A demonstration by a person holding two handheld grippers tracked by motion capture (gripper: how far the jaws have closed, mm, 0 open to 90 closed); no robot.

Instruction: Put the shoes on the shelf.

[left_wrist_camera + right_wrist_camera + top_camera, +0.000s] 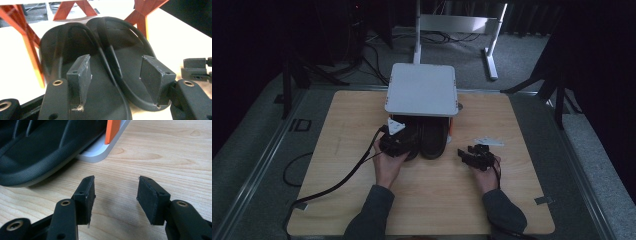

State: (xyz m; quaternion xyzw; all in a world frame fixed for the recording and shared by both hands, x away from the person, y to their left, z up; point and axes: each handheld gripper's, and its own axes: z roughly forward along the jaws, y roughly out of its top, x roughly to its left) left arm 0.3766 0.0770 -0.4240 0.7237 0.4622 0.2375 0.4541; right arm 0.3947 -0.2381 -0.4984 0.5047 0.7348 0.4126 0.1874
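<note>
Leftmost, the left gripper hangs over the heel ends of a pair of black flip-flop sandals, its jaws spread wide and gripping nothing; in the left gripper view its pads bracket the seam where the left sandal and the right sandal lie pressed side by side, so a closure from this pose would probably pinch both inner edges at once, or catch a strap, and drag the pair crookedly against an orange leg; the sandals sit toes-first on the lower shelf of a small white rack, heels jutting out over the wooden table; the rack is the one holder present and carries these two sandals alone, its top shelf bare; a sideways pull might shift the light rack itself; further right, the rack's white base corner lies under the right sandal's heel; rightmost, the right gripper rests low over bare table, well apart from the sandals, jaws parted and empty, leaving the rack unbraced.
</note>
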